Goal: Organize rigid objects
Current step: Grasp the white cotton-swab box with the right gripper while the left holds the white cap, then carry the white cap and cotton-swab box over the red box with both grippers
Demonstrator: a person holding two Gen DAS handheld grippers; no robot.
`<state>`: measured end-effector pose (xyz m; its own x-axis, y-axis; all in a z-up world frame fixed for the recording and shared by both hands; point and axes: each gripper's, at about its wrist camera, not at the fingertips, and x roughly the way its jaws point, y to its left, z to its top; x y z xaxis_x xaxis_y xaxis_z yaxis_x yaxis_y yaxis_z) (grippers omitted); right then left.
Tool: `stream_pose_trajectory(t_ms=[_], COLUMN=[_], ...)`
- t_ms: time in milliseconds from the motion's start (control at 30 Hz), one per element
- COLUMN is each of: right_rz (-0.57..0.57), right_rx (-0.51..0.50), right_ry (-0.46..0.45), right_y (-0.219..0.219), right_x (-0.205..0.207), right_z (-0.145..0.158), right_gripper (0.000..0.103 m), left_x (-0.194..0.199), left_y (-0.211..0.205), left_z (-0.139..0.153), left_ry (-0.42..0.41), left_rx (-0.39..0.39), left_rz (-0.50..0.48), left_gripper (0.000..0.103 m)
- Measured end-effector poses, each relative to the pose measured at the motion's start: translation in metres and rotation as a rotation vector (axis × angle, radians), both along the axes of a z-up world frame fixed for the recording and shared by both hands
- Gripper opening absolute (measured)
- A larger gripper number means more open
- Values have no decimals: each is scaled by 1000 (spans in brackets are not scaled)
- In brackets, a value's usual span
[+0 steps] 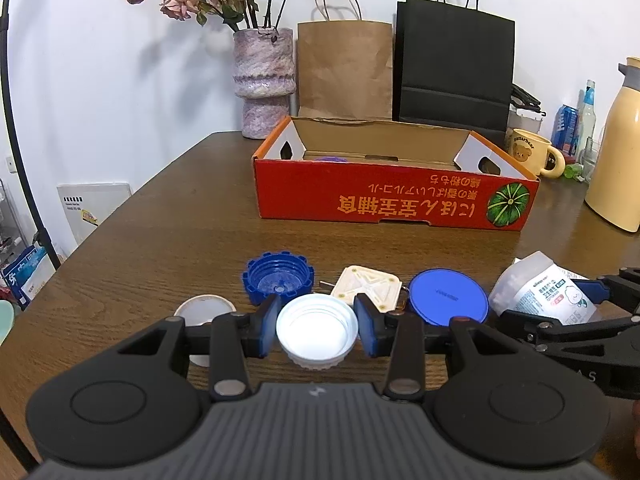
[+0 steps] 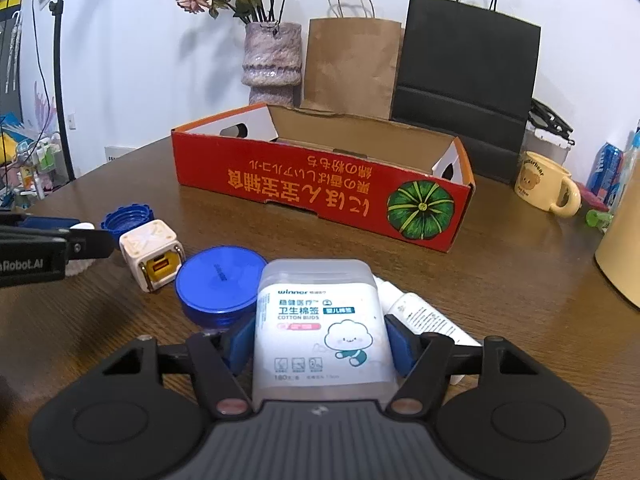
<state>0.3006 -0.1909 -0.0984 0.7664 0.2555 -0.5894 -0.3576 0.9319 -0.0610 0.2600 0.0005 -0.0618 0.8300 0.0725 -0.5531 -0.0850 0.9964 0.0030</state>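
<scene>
My left gripper [image 1: 317, 326] is shut on a white bottle cap [image 1: 317, 330], its blue pads touching both sides, low over the table. My right gripper [image 2: 320, 342] is shut on a cotton buds box [image 2: 322, 328]; the box also shows in the left wrist view [image 1: 540, 292]. On the table between them lie a ridged blue cap [image 1: 278, 278], a cream cube charger [image 1: 366, 288] and a round blue lid [image 1: 448, 296]. The red cardboard box [image 1: 396, 196] stands open behind them, with something purple inside.
A white disc [image 1: 204, 310] lies left of my left gripper. A white tube [image 2: 424, 316] lies right of the cotton buds box. A vase [image 1: 264, 80], paper bags [image 1: 344, 72], a bear mug [image 1: 530, 152] and a yellow thermos [image 1: 620, 152] stand behind.
</scene>
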Motion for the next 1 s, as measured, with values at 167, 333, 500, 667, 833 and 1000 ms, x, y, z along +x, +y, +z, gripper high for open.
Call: stream_pose_trajectory(t_ms=[167,333,500,667,833,1000], right_rz=[-6,-8,-6,-4,-3,0], right_rx=[9,19,28,39,51,58], right_ry=[-32,-62,-89,-116,-138,-158], right_y=[0,-1,-1,0,2,4], right_x=[-6,-10,-11,-8,-3,4], right_z=[5,13,24,35,45,53], right_gripper=[66,66,66,66,66,66], left_x=[1,4,7,12,20,29], left_y=[0,-1,-4,-7,-9,-11], left_z=[3,10,19,30,40,49], left_ry=[-9,-21,-37,-56,-69,-85], left_rx=[8,16,27,36,39,39], left_rz=[-1,-3,-14,-24,-24,-26], left_gripper=[41,41,41,41,41,41])
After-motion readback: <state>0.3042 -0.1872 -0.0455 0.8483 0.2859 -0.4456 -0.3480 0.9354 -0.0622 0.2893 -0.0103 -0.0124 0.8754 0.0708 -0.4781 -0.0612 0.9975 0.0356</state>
